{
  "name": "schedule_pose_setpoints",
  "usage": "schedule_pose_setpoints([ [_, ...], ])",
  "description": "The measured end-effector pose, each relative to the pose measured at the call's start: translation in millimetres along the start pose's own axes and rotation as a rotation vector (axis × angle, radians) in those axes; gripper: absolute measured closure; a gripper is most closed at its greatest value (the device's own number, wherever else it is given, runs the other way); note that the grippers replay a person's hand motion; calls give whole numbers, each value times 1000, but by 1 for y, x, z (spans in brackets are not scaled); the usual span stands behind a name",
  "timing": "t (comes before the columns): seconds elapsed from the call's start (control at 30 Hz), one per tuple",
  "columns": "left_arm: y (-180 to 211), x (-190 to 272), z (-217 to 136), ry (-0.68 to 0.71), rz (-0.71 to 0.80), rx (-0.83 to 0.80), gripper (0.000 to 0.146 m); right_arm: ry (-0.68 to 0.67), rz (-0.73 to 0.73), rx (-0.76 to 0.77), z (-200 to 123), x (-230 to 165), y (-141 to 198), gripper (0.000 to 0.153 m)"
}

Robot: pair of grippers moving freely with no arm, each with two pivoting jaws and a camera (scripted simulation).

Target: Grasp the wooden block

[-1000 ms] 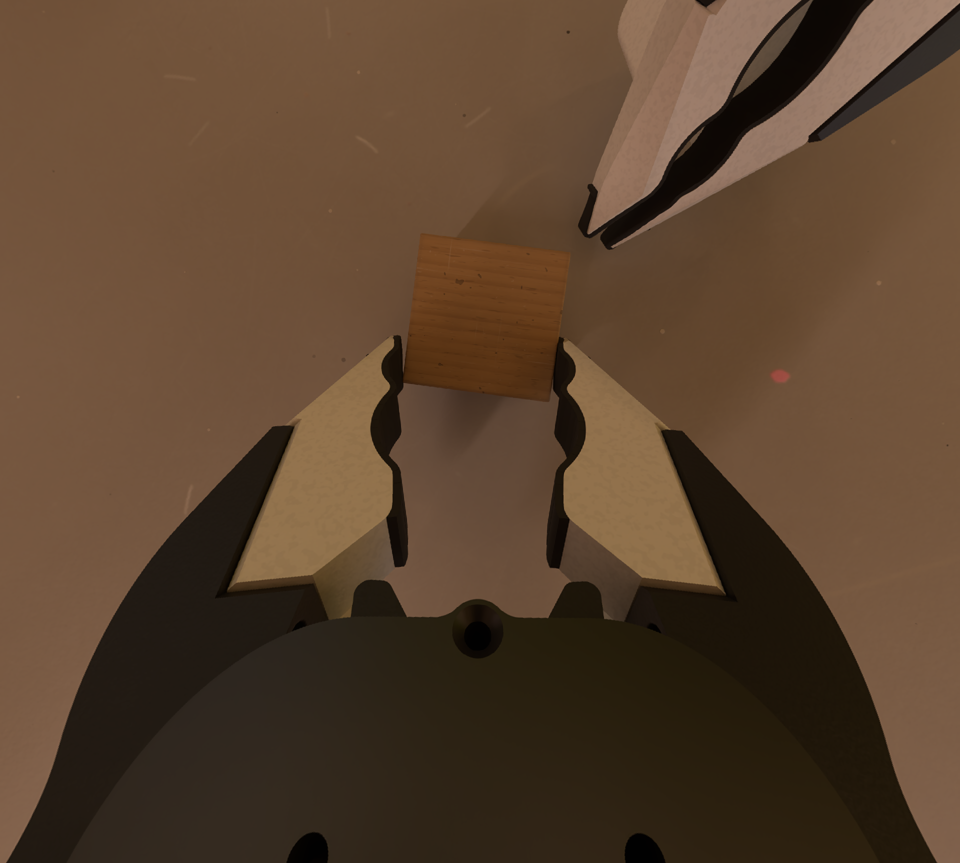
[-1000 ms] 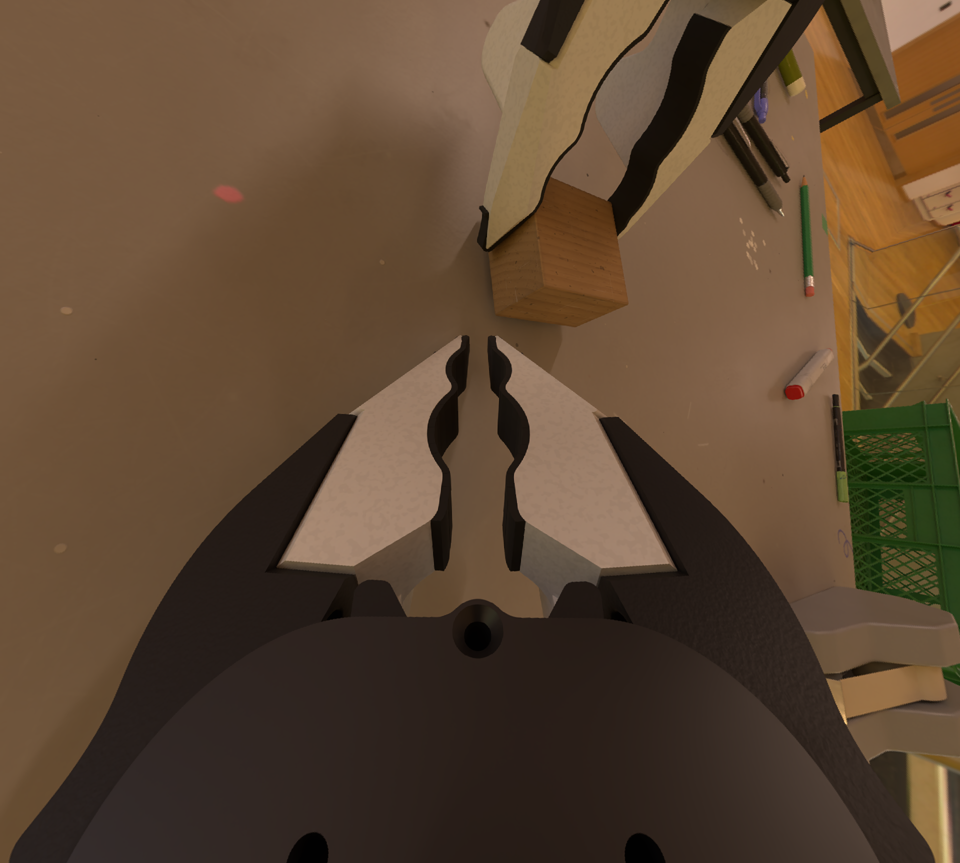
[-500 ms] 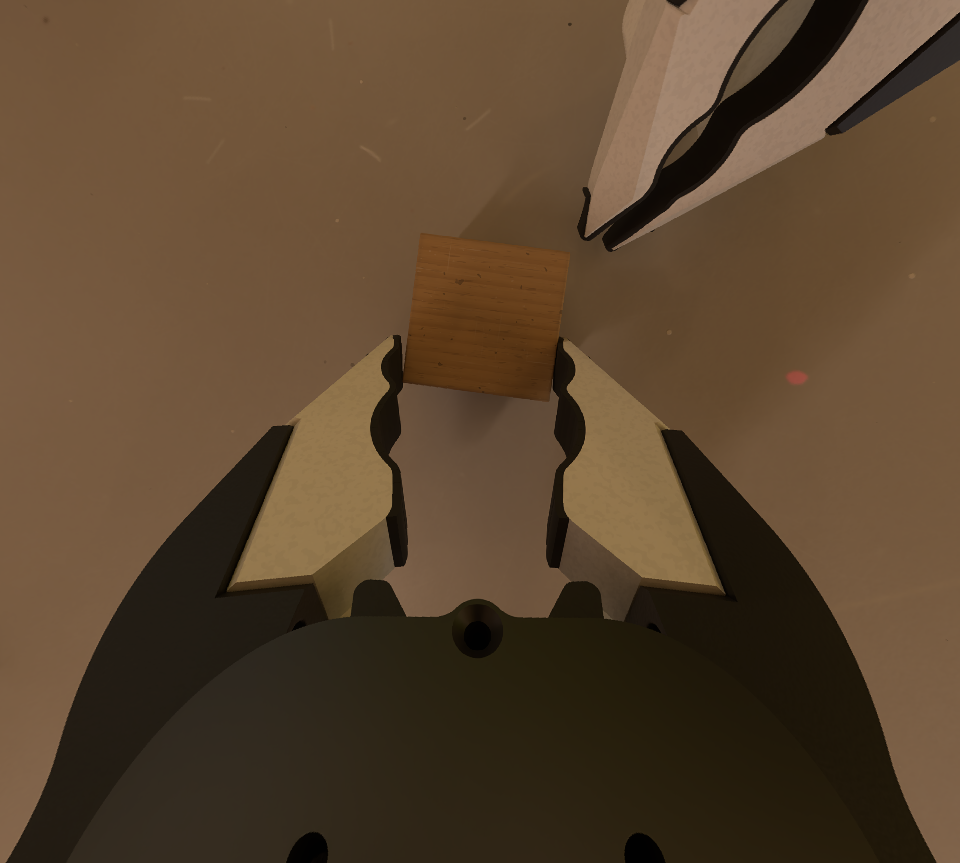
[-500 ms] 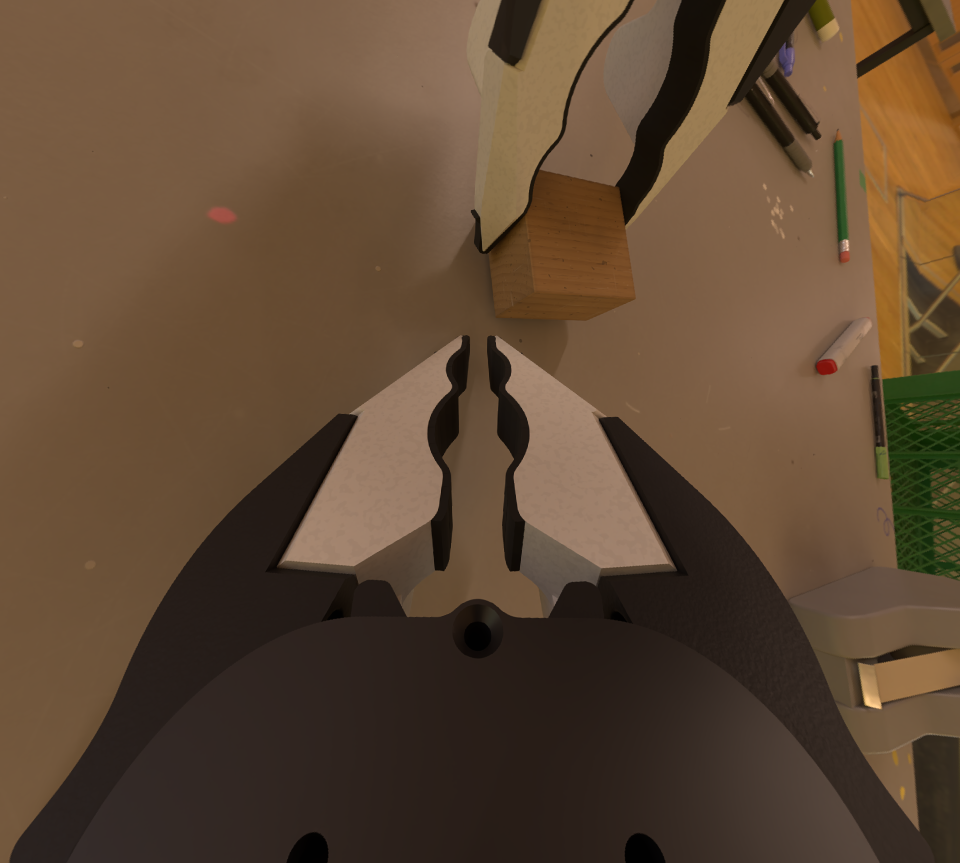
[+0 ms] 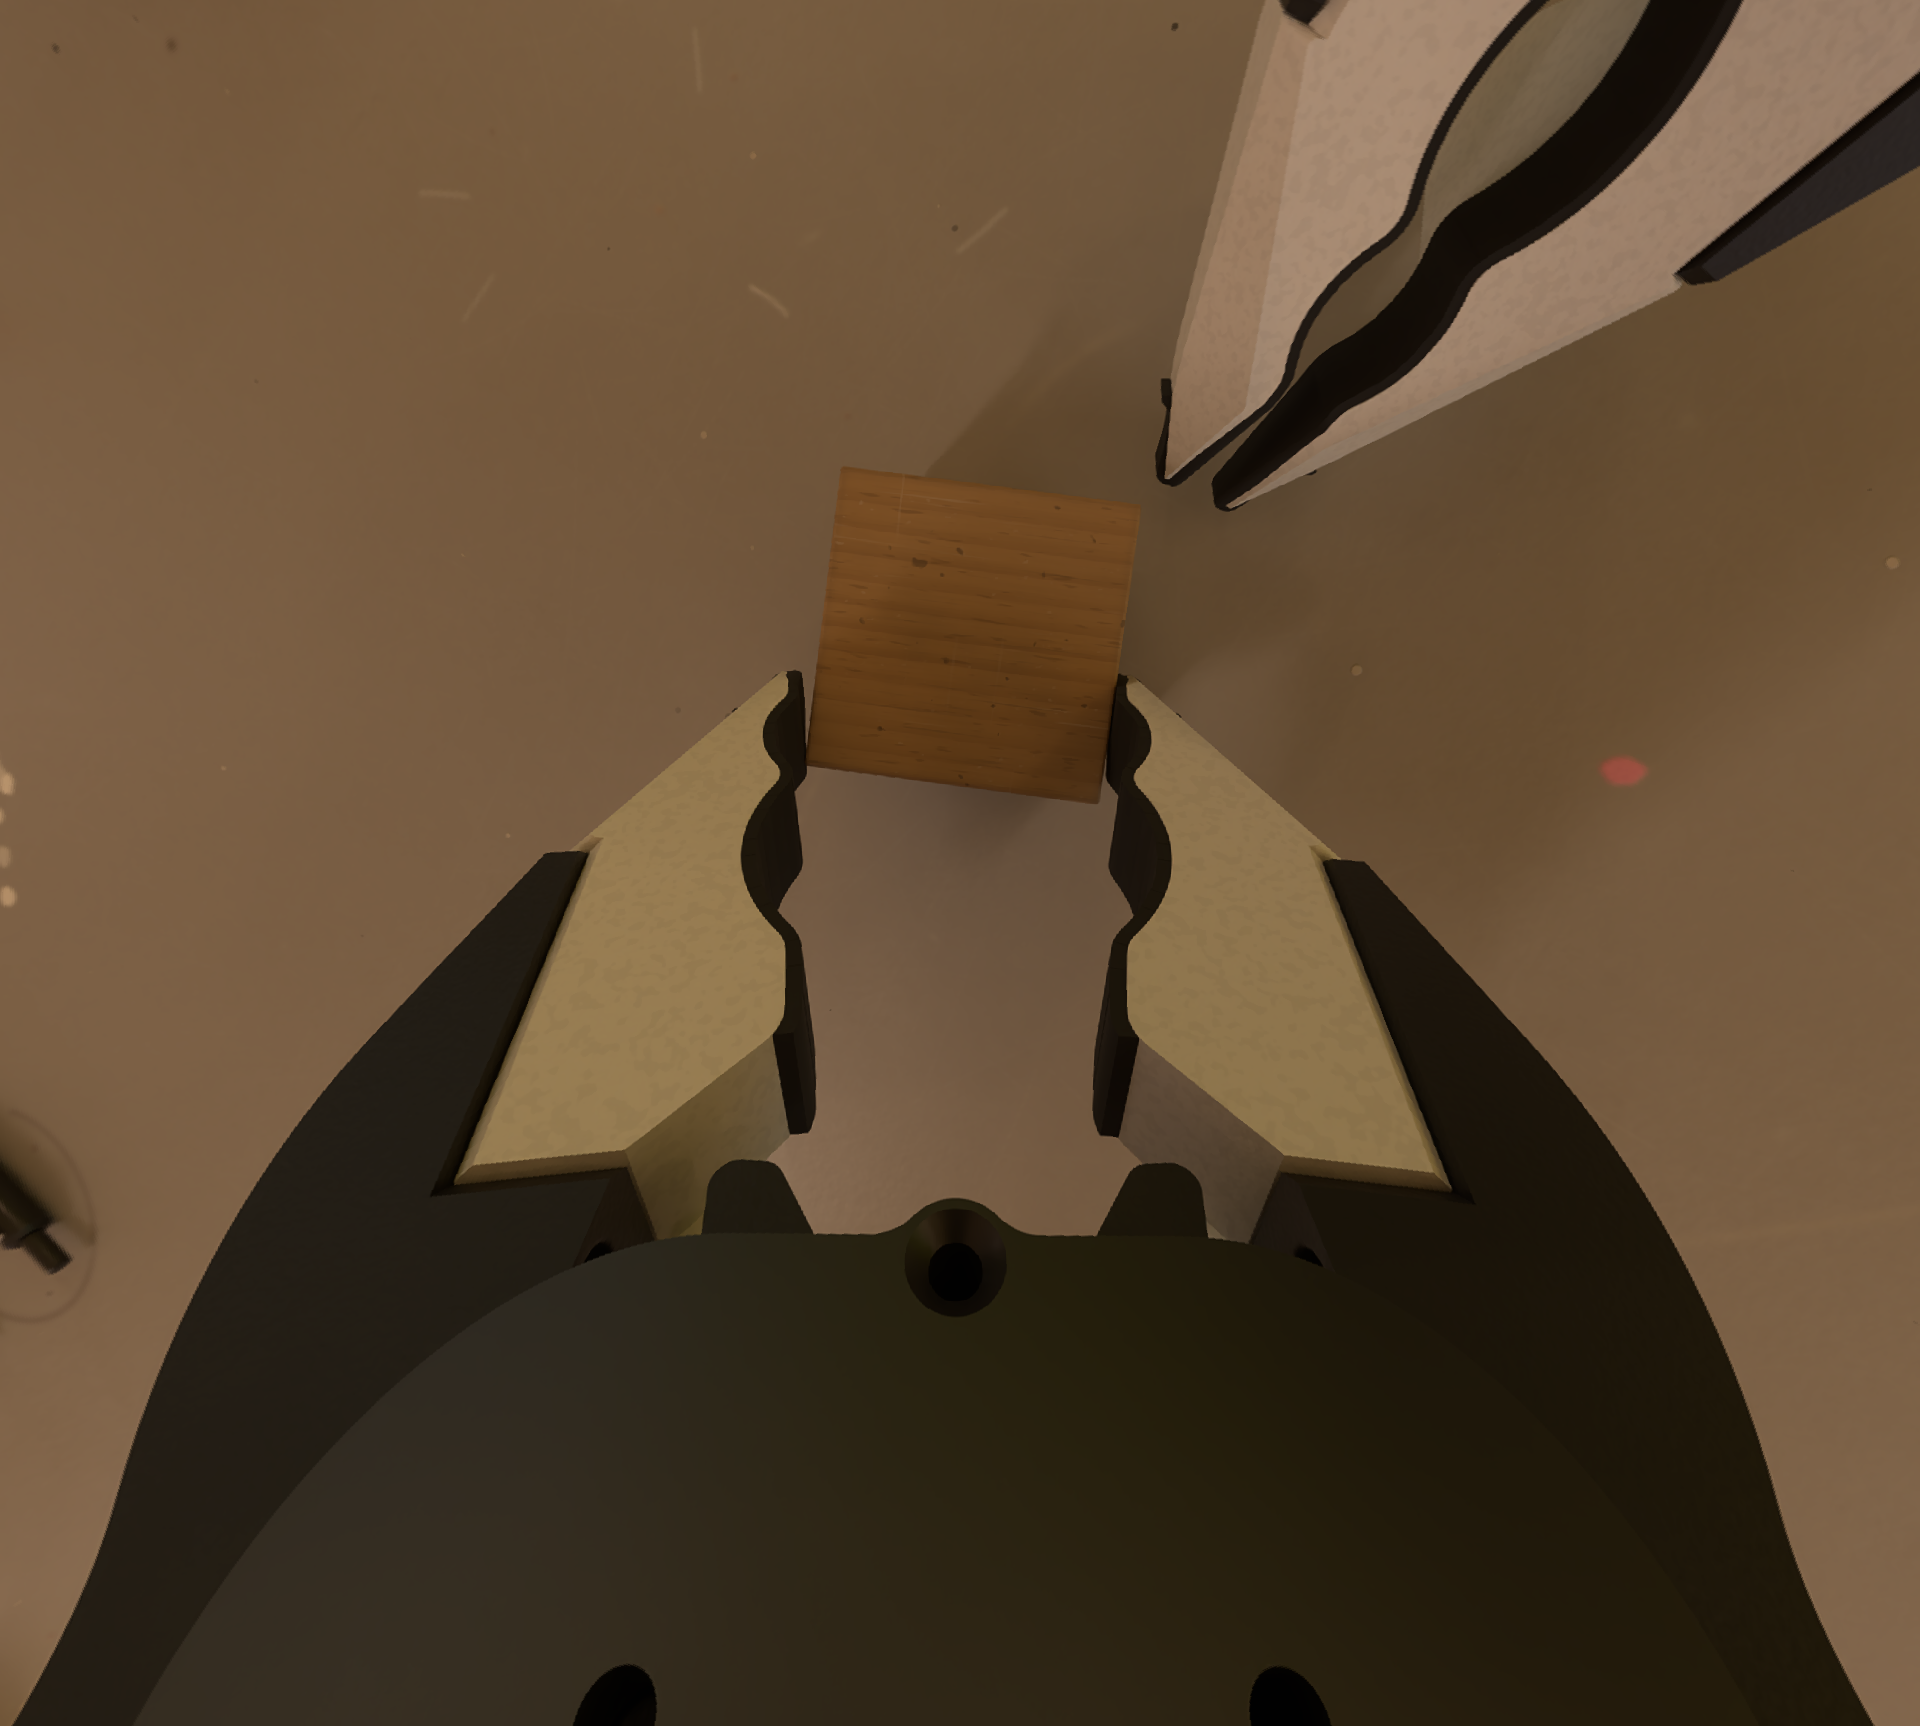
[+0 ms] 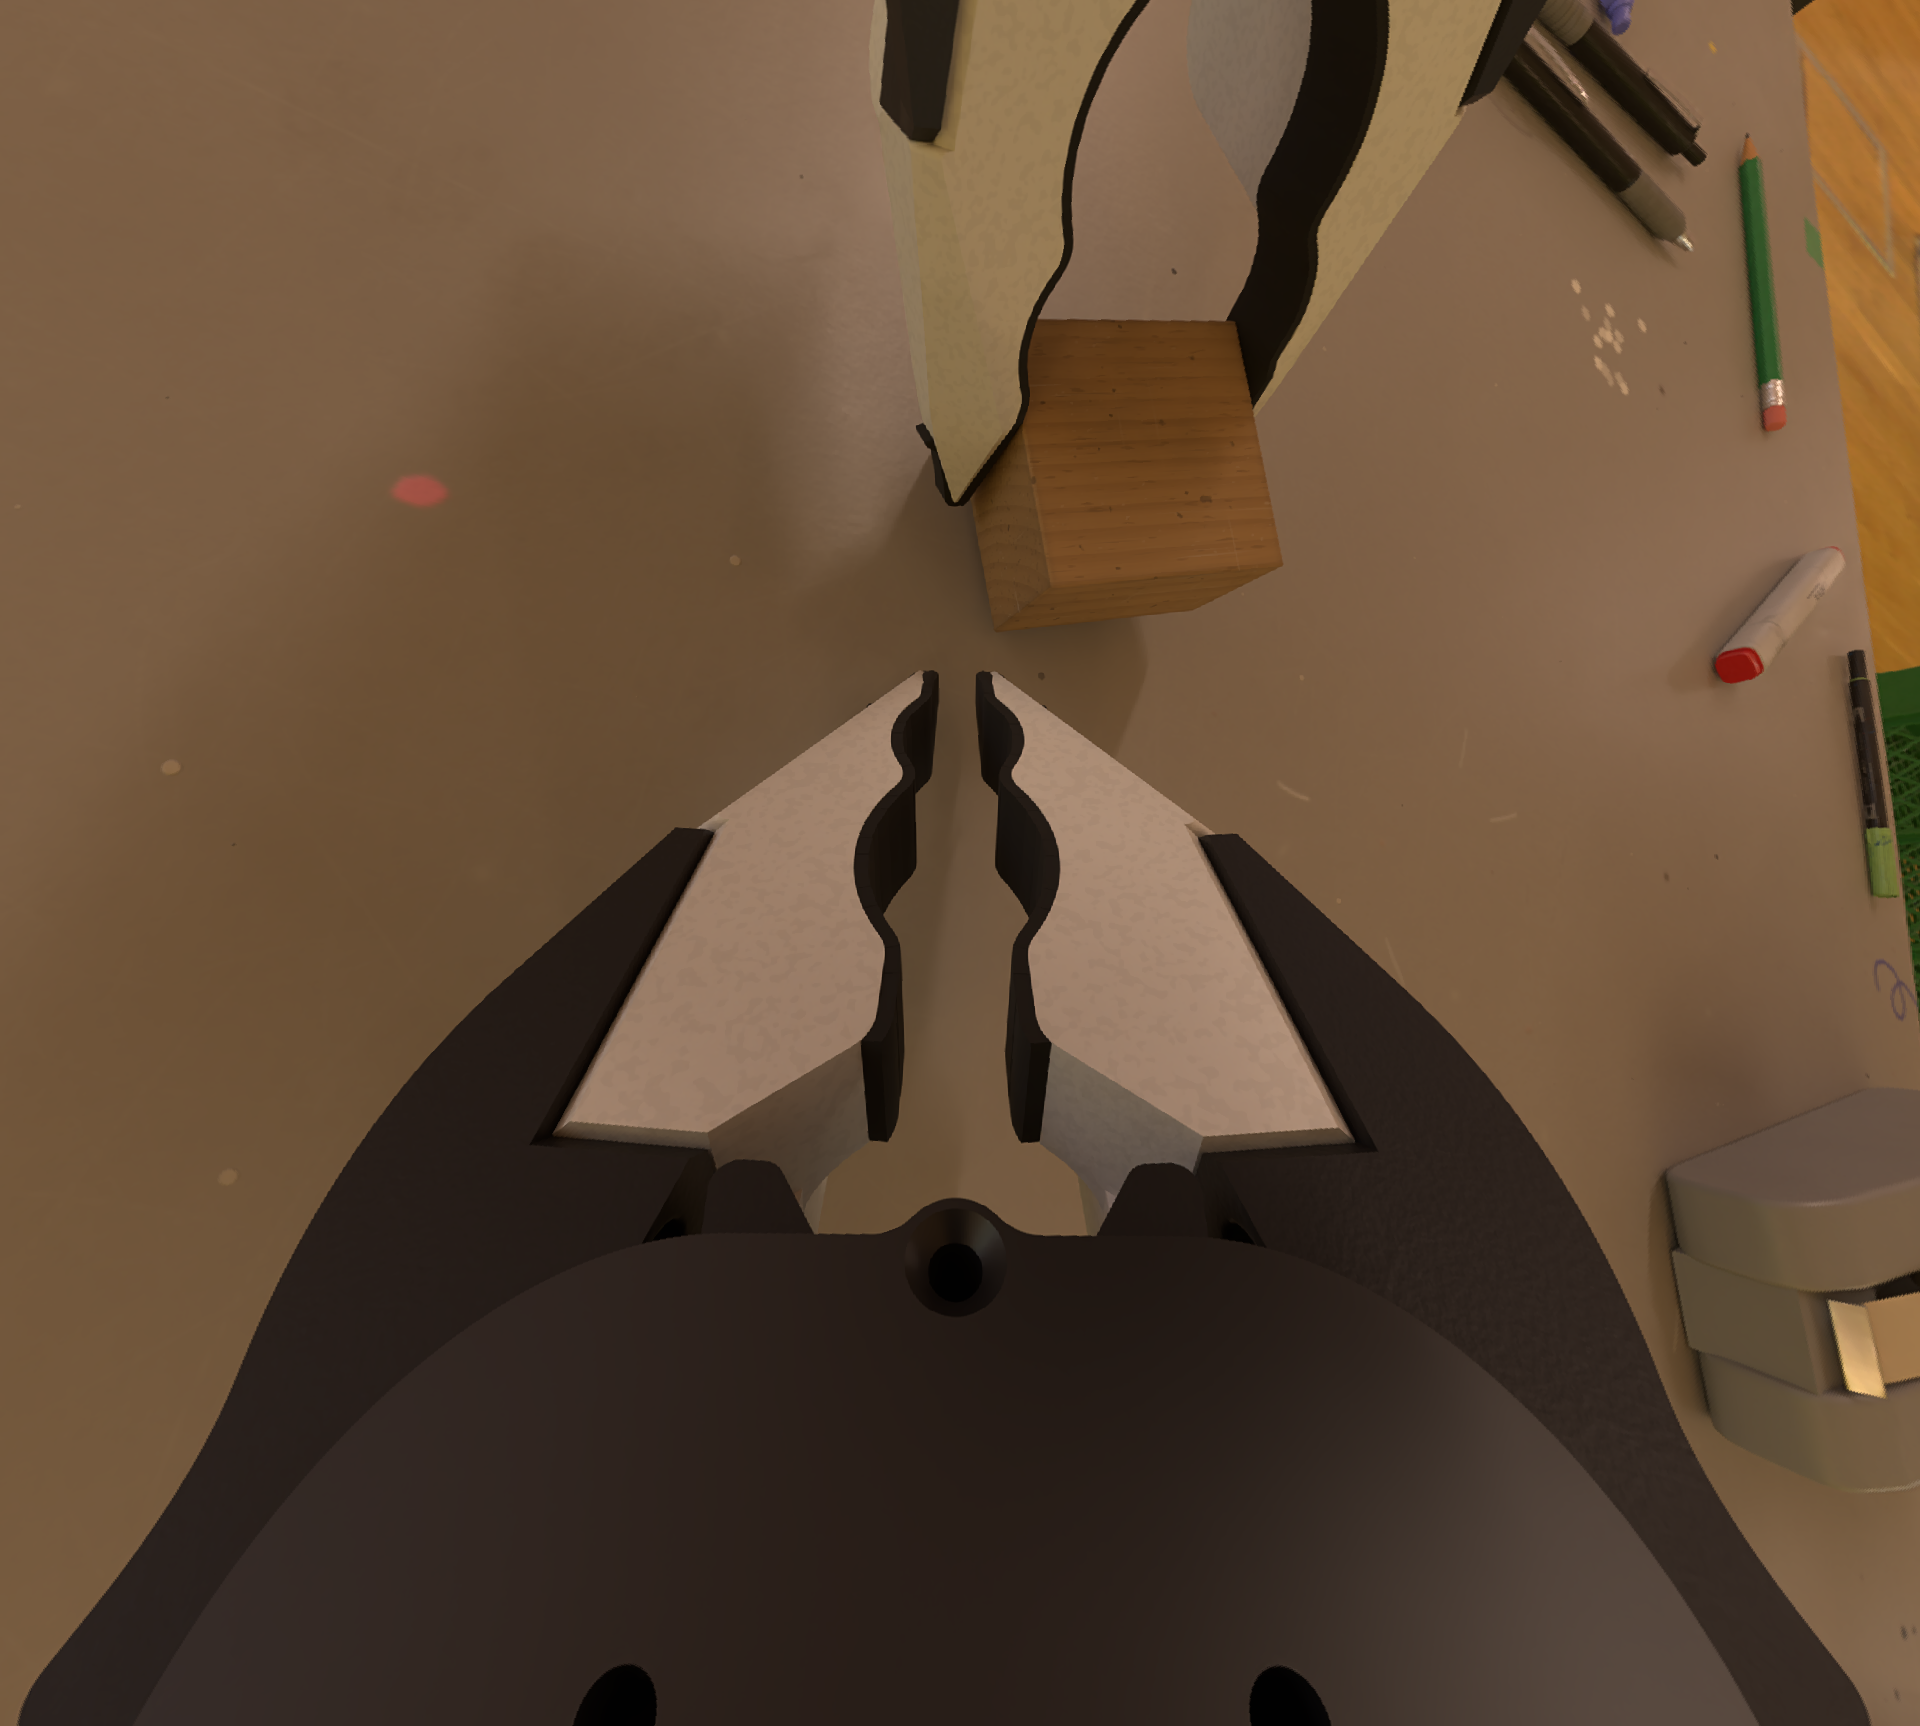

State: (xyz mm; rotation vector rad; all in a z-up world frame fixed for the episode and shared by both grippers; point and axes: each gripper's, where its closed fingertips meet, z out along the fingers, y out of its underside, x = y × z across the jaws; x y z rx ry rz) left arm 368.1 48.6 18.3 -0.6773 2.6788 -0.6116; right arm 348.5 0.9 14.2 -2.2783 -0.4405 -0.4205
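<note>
Mid-frame, my left gripper (image 5: 956, 726) has the block (image 5: 971, 632) pinched between its fingertips, mostly poking past them. My right gripper (image 6: 956, 684), nearly closed and empty, sits just below it.

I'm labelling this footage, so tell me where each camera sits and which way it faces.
Left wrist view: on the left tongs, looking down their cream fingers at the wooden block pinched between the tips; the right tongs hang beyond.
Right wrist view: on the right tongs, nearly closed and empty, facing the block on the table.
Both share the block and the left tongs.
</note>
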Motion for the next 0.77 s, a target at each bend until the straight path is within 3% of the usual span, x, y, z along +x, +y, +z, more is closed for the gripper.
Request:
schedule_pose_setpoints([
  [0.33,4,1,7,121,-77,23,88,19,-33,8,0,0,0,146],
  [0.47,4,2,6,112,-62,17,88,35,-79,2,0,0,-1,146],
  [0.77,3,2,5,68,-60,2,88,16,-4,-28,-1,1,-1,145],
])
